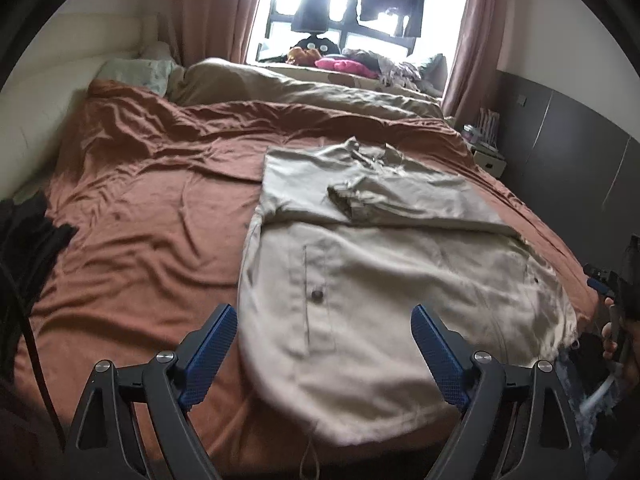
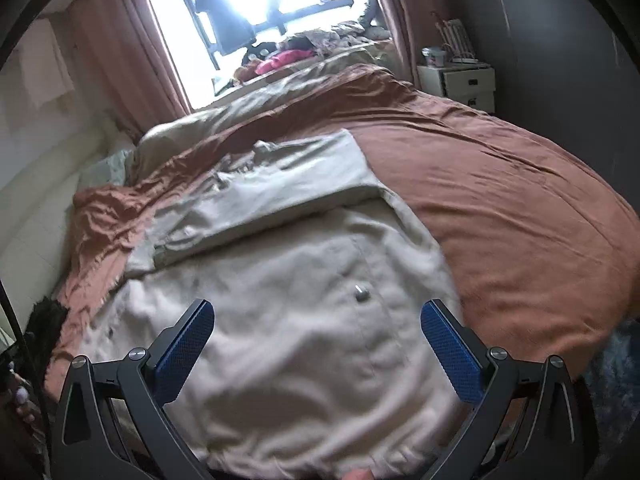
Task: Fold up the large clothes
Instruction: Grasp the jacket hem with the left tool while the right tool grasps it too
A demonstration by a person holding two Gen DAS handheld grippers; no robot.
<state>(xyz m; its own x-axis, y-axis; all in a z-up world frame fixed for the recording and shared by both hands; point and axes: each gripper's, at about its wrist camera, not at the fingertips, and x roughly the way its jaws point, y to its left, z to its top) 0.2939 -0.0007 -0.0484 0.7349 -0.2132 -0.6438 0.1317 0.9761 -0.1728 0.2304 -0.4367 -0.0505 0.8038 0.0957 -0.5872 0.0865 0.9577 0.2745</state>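
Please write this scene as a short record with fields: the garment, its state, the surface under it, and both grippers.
garment: beige coat, one round button showing
fold state: both sleeves laid across the chest; lower part not yet folded
surface: rust-brown bedsheet, wrinkled
left gripper: open, nothing between the pads, above the coat's near hem
right gripper: open, nothing held, over the coat's lower part
other cloth: dark garment at the bed's left edge
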